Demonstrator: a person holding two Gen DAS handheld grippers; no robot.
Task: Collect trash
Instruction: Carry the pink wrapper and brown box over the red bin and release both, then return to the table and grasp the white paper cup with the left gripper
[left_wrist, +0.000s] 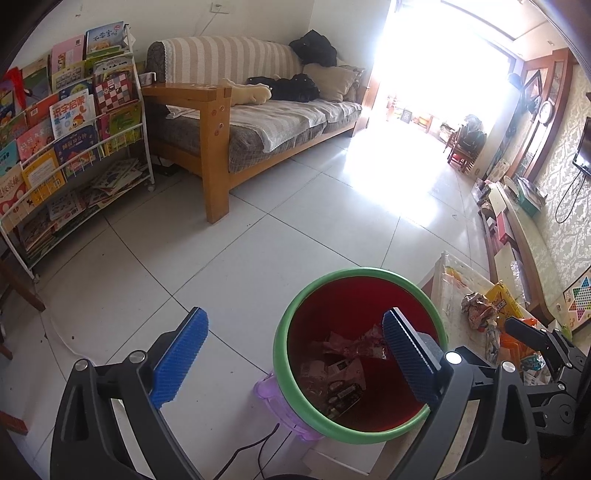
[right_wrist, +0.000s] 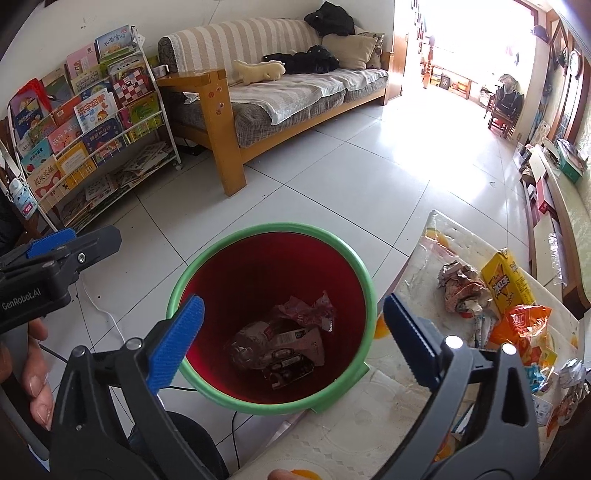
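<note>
A tiled living-room floor (right_wrist: 332, 177) is seen filling the middle of both views, with a wooden-framed sofa (right_wrist: 280, 92) set against the wall at upper centre and a white wire book rack (right_wrist: 92, 147) packed with picture books at upper left. A red bin with a green rim (right_wrist: 273, 325) is shown at lower centre of the right wrist view, just beside the edge of a table (right_wrist: 388, 413) covered in a pale patterned cloth at lower right; crumpled wrappers (right_wrist: 284, 343) are seen lying at the bottom of the bin. Trash is left on the table at right: a yellow drink carton (right_wrist: 508, 280), an orange snack bag (right_wrist: 521, 325) and a ball of crumpled paper (right_wrist: 461, 291). The right claw (right_wrist: 291, 339) is held spread wide above the bin mouth, with nothing gripped between its blue pads. The left claw (left_wrist: 295, 354) is likewise held wide apart and empty, one pad over the floor, the other over the bin.
</note>
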